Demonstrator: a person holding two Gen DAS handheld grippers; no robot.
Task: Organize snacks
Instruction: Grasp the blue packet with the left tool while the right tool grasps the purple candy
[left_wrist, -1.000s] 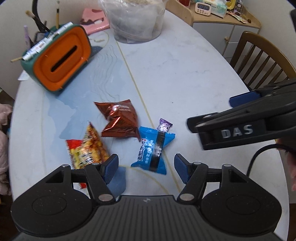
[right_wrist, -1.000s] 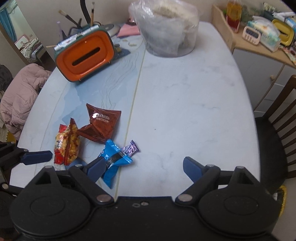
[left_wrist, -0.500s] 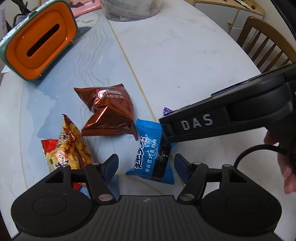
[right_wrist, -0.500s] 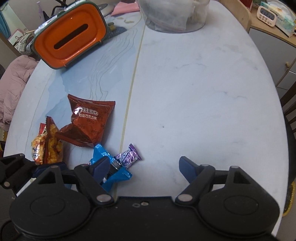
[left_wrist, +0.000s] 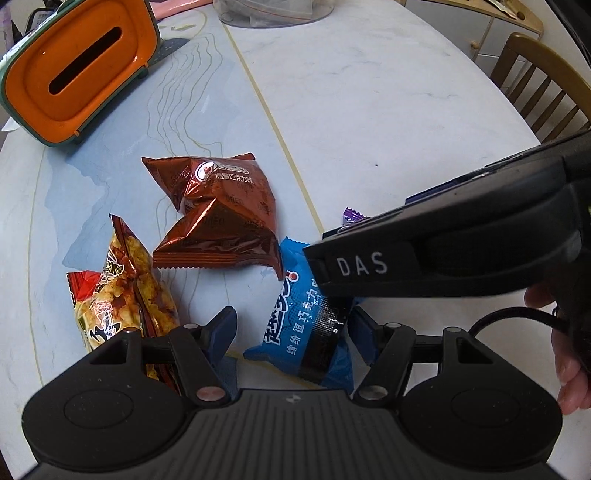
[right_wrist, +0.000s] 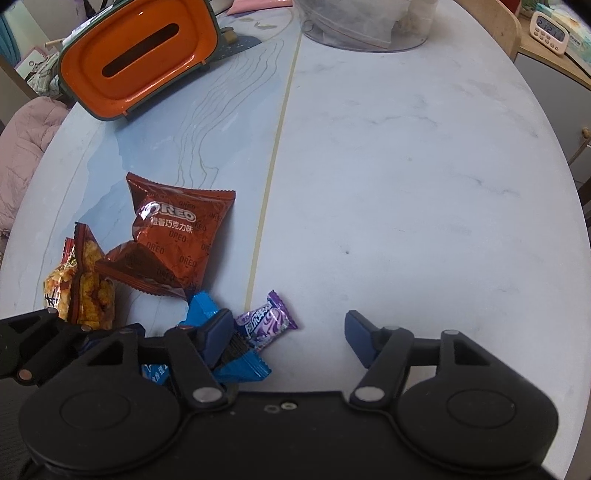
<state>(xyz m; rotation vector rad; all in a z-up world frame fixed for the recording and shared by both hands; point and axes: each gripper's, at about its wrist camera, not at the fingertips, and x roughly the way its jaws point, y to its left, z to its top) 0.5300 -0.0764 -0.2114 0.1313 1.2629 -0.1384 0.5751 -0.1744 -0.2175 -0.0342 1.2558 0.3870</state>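
From your left wrist camera, your left gripper (left_wrist: 291, 332) points steeply down at the pale marbled table (left_wrist: 388, 110), its blue-padded jaws spread wide. The blue packet (left_wrist: 306, 325), a glossy rectangle with crimped ends and a dark band, lies between the pads; the right pad sits just beside its edge, the left pad well clear, so nothing is clamped. At ten o'clock from it lies the brown Oreo pouch (left_wrist: 218, 218), crumpled metallic foil with zigzag seams. At nine o'clock the red-and-yellow snack bag (left_wrist: 122, 295) stands puffed on its edge. Your right gripper (left_wrist: 424, 258), matte black plastic, crosses in from three o'clock over the blue packet's upper corner, hiding most of the purple candy (left_wrist: 352, 215). The orange tissue box (left_wrist: 81, 70), rounded and slotted, sits at eleven o'clock.

From your right wrist camera, your right gripper (right_wrist: 290, 338) has its jaws closing. The small purple candy (right_wrist: 266, 320), a twisted shiny wrapper, lies between them, close against the left pad; the right pad stands well apart, so it is not gripped. The blue packet (right_wrist: 240, 365) runs under the left finger. The Oreo pouch (right_wrist: 173, 240) lies at eleven o'clock, the snack bag (right_wrist: 85, 288) at nine.
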